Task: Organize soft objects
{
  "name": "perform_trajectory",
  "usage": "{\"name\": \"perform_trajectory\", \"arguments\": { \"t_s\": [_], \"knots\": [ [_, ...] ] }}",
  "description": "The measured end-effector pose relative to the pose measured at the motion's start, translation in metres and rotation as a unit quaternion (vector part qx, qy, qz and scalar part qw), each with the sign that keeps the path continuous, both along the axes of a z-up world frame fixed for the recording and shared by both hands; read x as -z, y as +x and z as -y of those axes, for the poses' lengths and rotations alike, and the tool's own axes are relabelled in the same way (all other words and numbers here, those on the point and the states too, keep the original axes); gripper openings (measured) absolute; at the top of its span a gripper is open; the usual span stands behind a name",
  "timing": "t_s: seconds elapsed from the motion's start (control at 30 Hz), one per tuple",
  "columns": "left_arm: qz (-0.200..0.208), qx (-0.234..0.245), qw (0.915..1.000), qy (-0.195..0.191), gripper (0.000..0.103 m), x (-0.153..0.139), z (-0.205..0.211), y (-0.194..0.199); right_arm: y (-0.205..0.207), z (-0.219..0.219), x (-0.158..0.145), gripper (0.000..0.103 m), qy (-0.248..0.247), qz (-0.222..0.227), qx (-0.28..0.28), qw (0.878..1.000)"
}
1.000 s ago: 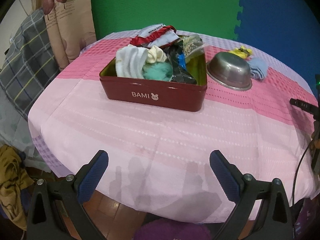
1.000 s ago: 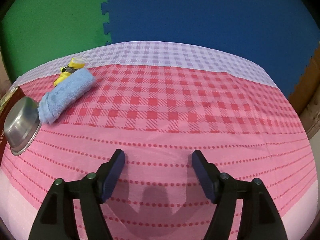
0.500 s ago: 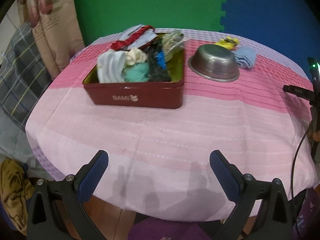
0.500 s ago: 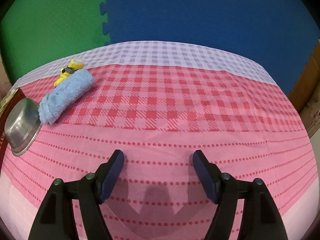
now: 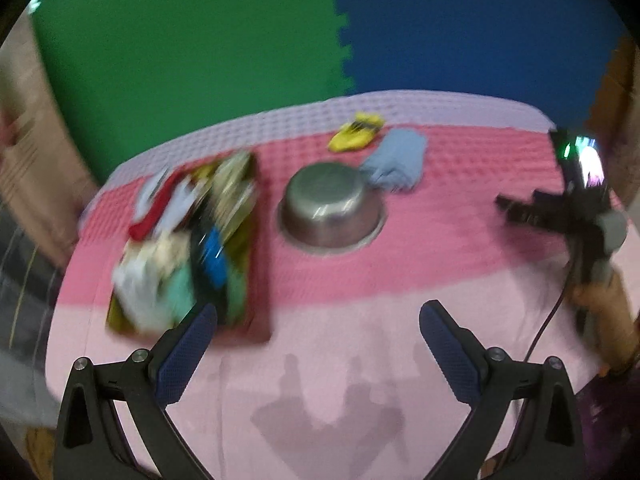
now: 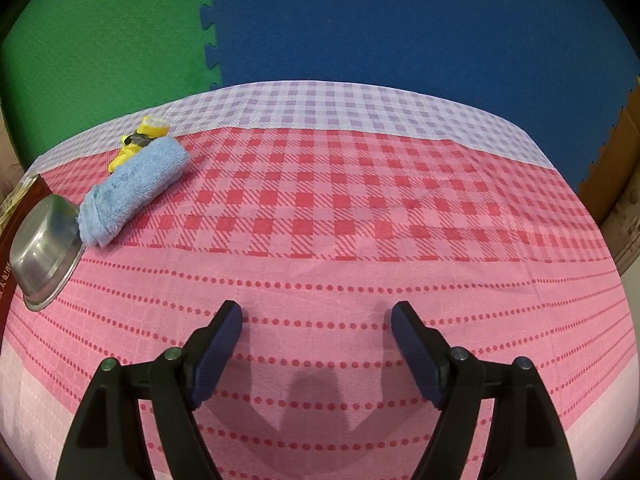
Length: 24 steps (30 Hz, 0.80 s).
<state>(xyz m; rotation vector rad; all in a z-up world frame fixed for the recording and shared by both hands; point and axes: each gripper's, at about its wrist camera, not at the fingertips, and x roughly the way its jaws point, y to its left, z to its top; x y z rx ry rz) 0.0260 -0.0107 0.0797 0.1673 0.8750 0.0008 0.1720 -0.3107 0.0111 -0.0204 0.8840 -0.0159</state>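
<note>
On pink checked tablecloth (image 6: 360, 208): red tin (image 5: 256, 280) at left, packed with mixed cloth pieces and packets; steel bowl (image 5: 332, 204) overturned just beside it; rolled blue towel (image 6: 132, 192) touching the bowl's far rim; small yellow item (image 6: 140, 140) tucked against the towel's far end, too small to identify with certainty.

Left gripper (image 5: 316, 344): released, empty, hovering over the near edge of the table, aimed between tin and bowl. Left wrist view blurred, consistent with a fast swing.

Right gripper (image 6: 316, 344): released, nothing between the pads; jaws have just been opening wider. Poised above bare cloth, well apart from the towel.

Step in hand, as judged: approach phase, no object yet grasped. Blue towel and yellow item outside the tin and likely the remaining soft pieces to sort.

Next move, as judged: bring one gripper over the towel roll, align pads across its short axis, descend until pads straddle the roll, then close. Keep clear of the bowl rim, since the towel presses against it. Expect compression under the pads; grip mid-roll to prevent unrolling on lift.
</note>
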Motion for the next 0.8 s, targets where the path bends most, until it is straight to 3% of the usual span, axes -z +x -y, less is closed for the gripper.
{"name": "perform_trajectory", "arguments": {
  "t_s": [0.2, 0.33, 0.57, 0.8],
  "knots": [
    [-0.003, 0.07, 0.997, -0.035, 0.1, -0.033, 0.021, 0.083, -0.001, 0.0, 0.0, 0.08, 0.004, 0.001, -0.001, 1.0],
    [0.006, 0.125, 0.9921, 0.01, 0.1, -0.036, 0.041, 0.145, -0.001, 0.0, -0.001, 0.081, 0.01, 0.003, -0.003, 1.0],
    [-0.037, 0.207, 0.9766, 0.044, 0.099, -0.008, 0.058, 0.241, -0.002, -0.001, -0.001, 0.081, 0.021, 0.005, -0.005, 1.0],
    [-0.083, 0.238, 0.9655, 0.066, 0.089, 0.03, 0.062, 0.292, -0.003, -0.001, -0.001, 0.081, 0.026, 0.007, -0.006, 1.0]
  ]
}}
